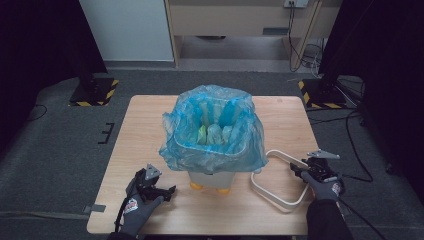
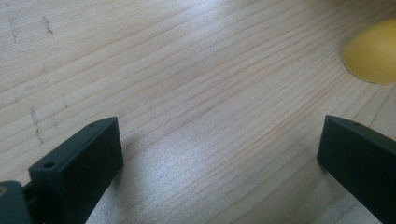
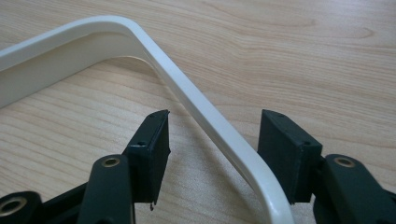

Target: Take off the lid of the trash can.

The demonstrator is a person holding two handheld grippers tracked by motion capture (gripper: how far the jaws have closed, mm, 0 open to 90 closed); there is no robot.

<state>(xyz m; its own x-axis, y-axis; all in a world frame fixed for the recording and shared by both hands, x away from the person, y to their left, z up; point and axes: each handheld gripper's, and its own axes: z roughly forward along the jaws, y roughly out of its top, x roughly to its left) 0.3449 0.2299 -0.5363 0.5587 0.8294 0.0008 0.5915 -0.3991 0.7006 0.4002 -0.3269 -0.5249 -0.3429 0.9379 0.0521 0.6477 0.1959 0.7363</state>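
A small white bin point(image 1: 212, 179) on yellow feet point(image 1: 196, 186) stands mid-table, lined with a blue plastic bag point(image 1: 214, 130) draped over its rim. To its right a white plastic ring frame point(image 1: 270, 196) lies flat on the wood. My right gripper point(image 1: 296, 170) sits at the frame's right side. In the right gripper view its jaws straddle the frame's rim point(image 3: 205, 109) with gaps on both sides, so the right gripper point(image 3: 212, 133) is open. My left gripper point(image 1: 170, 192) rests low at the bin's front left. The left gripper point(image 2: 219, 140) is wide open over bare wood, a yellow foot point(image 2: 373, 56) just ahead.
The wooden table point(image 1: 150, 130) has bare surface to the left of the bin and along the front edge. Black stand bases with hazard tape point(image 1: 94, 92) sit on the floor beyond the far corners, and cables point(image 1: 350, 130) trail on the right.
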